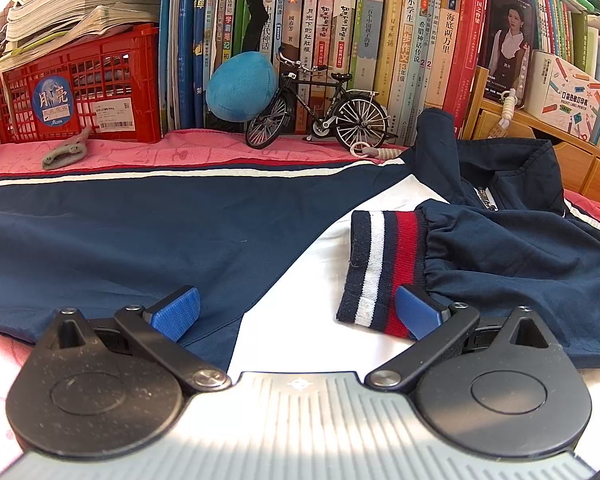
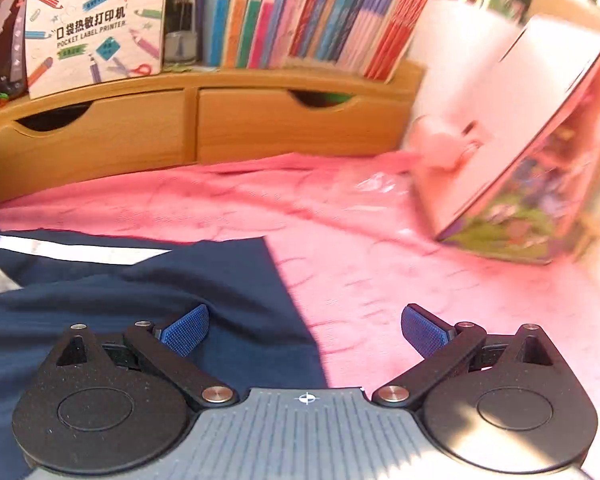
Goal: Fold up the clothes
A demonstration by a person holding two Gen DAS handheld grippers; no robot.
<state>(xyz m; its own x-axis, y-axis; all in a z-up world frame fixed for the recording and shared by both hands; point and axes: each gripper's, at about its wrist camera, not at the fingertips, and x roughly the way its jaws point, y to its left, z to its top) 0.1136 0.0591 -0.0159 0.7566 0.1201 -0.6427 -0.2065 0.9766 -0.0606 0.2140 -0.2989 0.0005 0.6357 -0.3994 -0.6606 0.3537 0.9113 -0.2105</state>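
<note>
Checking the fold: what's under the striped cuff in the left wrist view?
The striped cuff lies on the jacket's white panel, and the pink cloth shows past the jacket. What lies directly beneath is covered.

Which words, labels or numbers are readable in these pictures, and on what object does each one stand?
"POCKET LABEL PRINTER" and "口袋热敏打印机": white printer box, also seen by the left wrist.
"月亮" and "Moon": round sticker on the red crate.
"海底两万里": beige book spine.
"同步作文": yellow book spine.
Barcode label on the crate: too small.
</note>
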